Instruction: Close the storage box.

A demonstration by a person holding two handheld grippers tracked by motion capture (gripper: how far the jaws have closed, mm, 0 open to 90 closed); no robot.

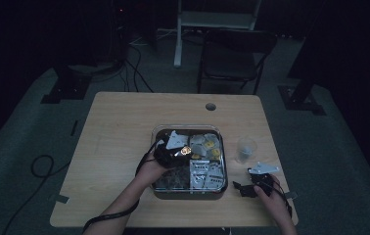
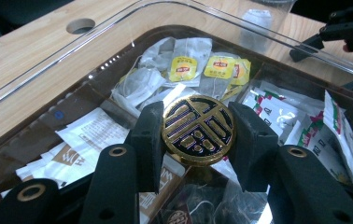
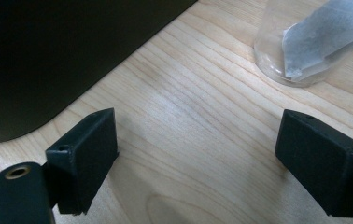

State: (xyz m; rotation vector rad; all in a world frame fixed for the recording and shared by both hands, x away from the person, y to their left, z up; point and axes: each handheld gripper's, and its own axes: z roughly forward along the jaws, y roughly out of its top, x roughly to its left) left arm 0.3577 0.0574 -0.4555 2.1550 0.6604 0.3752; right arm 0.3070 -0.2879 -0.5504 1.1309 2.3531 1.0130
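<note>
A dark compartment box (image 1: 189, 192) (image 2: 277, 70) with a clear rim sits mid-table. It holds yellow-tagged tea bags (image 1: 207, 143) (image 2: 184, 68) and white sachets (image 1: 205, 174) (image 2: 282, 112). My left gripper (image 1: 180, 152) (image 2: 197, 130) hangs over the box, shut on a round gold-and-black disc (image 1: 186, 150) (image 2: 198, 129) pinched between both pads. On the table right of the box, my right gripper (image 1: 251, 185) (image 3: 195, 154) rests open, with bare wood between its jaws. A clear cup (image 1: 245, 149) (image 3: 300, 51) just beyond it holds a tea bag (image 3: 324, 32).
The wooden table (image 1: 119, 142) has a cable hole (image 1: 210, 106) (image 2: 80, 25) at its far edge. A folding chair (image 1: 234, 56) and stand legs are on the floor behind. The box's dark corner (image 3: 48, 56) lies left of my right jaws.
</note>
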